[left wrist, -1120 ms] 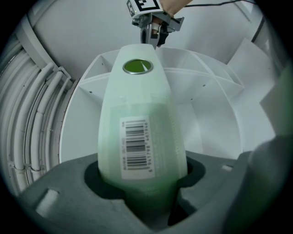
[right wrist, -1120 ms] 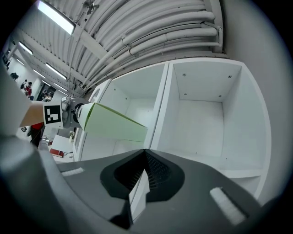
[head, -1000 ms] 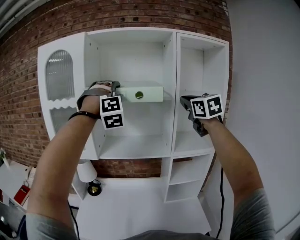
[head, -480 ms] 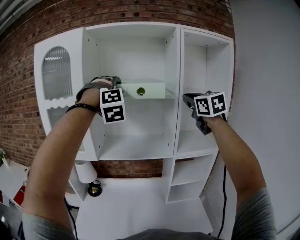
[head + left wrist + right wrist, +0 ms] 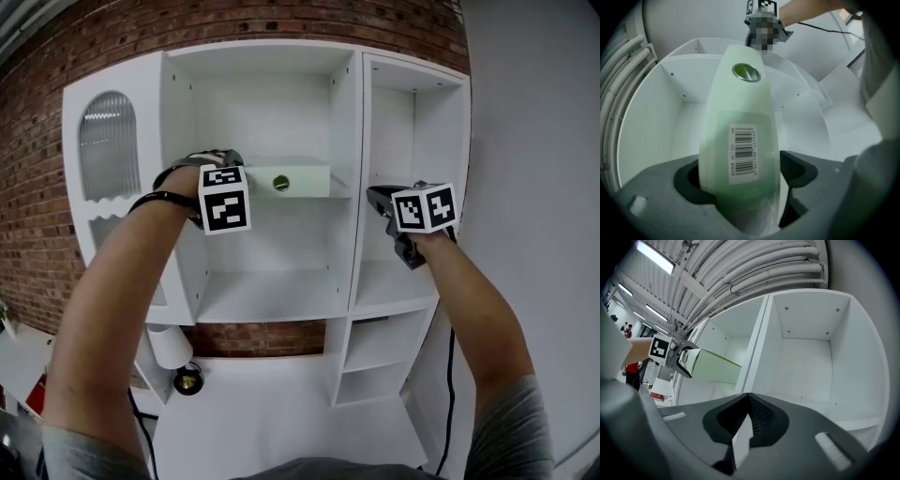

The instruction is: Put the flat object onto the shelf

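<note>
Rough red-brown brick wall (image 5: 56, 141) behind; in front of it a matte white shelf unit (image 5: 352, 141), flat boards, square compartments, a ribbed arched panel (image 5: 111, 141) at upper left of the head view.

Flat object (image 5: 286, 180) mid-frame in the tall centre compartment: a pale green slab of a box with crisp edges, its long axis running into the shelf. Seems to rest on a board there, though the contact underneath is hard to make out. White barcode label (image 5: 742, 152) on the broad face, round green sticker (image 5: 746, 72) toward the far end.

Left gripper (image 5: 745, 174) around the near short end. Jaws just opened wider, box between them but not pinched, a sliver of gap beside the pad at right of the left gripper view.

Right gripper (image 5: 747, 401) at centre right of the head view, before the narrow right-hand column. Jaws closed together on nothing, well apart from the box.

Handling, as a judgement: probably light for its bulk, stiff like card. Smooth, faintly glossy faces, so likely slippery under hard pads and liable to dent if squeezed hard. Best gripped at one short end with moderate pressure and kept level, since the long overhang would lever against the pads.
</note>
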`<move>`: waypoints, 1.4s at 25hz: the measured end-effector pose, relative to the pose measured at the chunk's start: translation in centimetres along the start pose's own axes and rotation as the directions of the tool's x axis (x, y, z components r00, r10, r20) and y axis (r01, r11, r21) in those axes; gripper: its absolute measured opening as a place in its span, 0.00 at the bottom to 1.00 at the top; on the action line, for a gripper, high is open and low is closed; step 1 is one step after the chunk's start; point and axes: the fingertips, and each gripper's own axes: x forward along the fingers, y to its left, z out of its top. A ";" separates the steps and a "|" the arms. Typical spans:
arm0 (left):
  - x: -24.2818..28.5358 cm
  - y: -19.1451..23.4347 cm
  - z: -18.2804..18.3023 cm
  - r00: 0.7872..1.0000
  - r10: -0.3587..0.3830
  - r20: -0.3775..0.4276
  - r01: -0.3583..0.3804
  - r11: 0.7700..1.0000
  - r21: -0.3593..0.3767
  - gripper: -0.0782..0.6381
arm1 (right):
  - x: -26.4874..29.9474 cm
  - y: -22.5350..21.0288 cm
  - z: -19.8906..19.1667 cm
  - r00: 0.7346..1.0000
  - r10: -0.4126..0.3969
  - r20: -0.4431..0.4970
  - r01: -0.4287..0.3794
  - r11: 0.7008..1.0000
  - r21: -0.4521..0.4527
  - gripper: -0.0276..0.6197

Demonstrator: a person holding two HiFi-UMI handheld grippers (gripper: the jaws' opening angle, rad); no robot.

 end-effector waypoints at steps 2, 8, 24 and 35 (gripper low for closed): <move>0.9 -0.1 -0.2 1.000 -0.007 -0.009 0.007 1.000 -0.001 0.74 | 0.0 0.1 0.0 1.000 0.006 -0.001 -0.006 1.000 0.003 0.06; 3.4 0.5 -0.5 1.000 -0.010 -0.027 0.009 1.000 -0.009 0.77 | -0.2 0.4 0.4 1.000 0.014 0.005 -0.014 1.000 -0.004 0.06; 5.6 0.6 -1.3 0.996 0.016 -0.082 -0.015 1.000 0.014 0.90 | -1.2 0.6 -0.4 1.000 0.011 0.007 -0.011 1.000 0.011 0.06; 1.7 1.3 -0.7 0.999 0.049 -0.015 -0.049 0.998 -0.037 0.91 | -2.8 0.8 -0.1 1.000 0.007 0.010 -0.008 1.000 0.025 0.06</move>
